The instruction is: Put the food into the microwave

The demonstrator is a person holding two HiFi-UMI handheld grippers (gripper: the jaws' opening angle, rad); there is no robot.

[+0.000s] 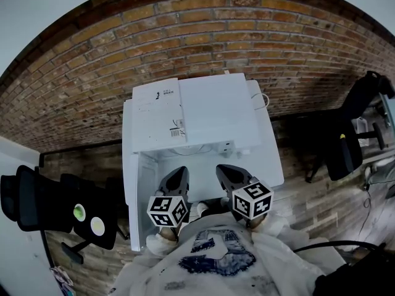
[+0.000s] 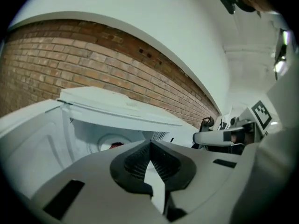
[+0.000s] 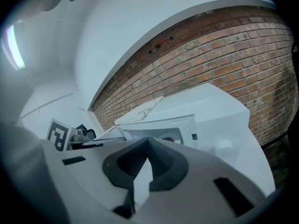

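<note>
Nearest you, your left claw (image 2: 150, 143) is pressed fully together with nothing between its pads. Your right claw (image 3: 148, 140), just beside it on its right, looks closed and empty as well. Both hover side by side just short of the mouth of the microwave (image 1: 210, 110), tipped a little downward toward it, so neither blocks the opening. To the left of your left claw the door (image 1: 133, 196) stands swung wide, which leaves the cavity free. Straight ahead of the claws, inside, the food (image 2: 117, 145) shows as a small dark-red shape on the round turntable (image 2: 103, 141). It seems already delivered, which would explain the empty claws. Shutting that door is likely what remains. Beyond, a leaflet (image 1: 159, 113) lies on the microwave's top, the tabletop (image 1: 274, 165) shows to the right, and the brick wall (image 1: 247, 42) rises behind.
</note>
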